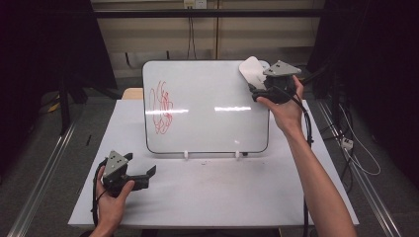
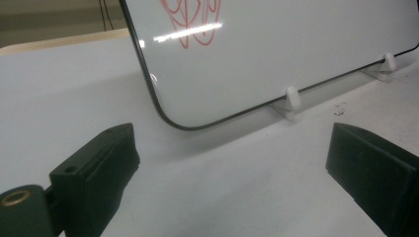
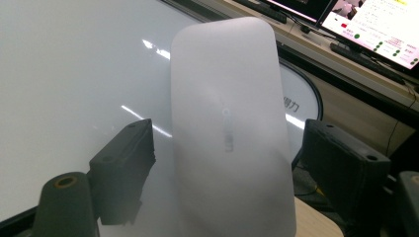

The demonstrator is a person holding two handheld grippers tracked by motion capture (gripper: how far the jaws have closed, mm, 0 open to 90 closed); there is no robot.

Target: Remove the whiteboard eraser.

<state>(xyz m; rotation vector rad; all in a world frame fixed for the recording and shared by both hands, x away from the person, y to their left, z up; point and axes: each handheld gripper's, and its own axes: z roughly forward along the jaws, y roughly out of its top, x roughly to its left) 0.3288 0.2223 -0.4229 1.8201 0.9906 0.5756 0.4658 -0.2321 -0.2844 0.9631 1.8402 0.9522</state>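
White eraser (image 3: 230,133) is held between the right gripper (image 1: 258,88) jaws, raised at the whiteboard (image 1: 207,106) top right corner. Left gripper (image 1: 143,174) is kept wide and unloaded, below the whiteboard's lower left corner. Red scribble (image 1: 162,107) sits on the whiteboard's left part.

Whiteboard (image 1: 212,108) glossy, smooth, reflecting lights. Eraser (image 3: 230,128) smooth matt white plastic. Tabletop (image 1: 222,192) matt white; jaws matt black plastic.
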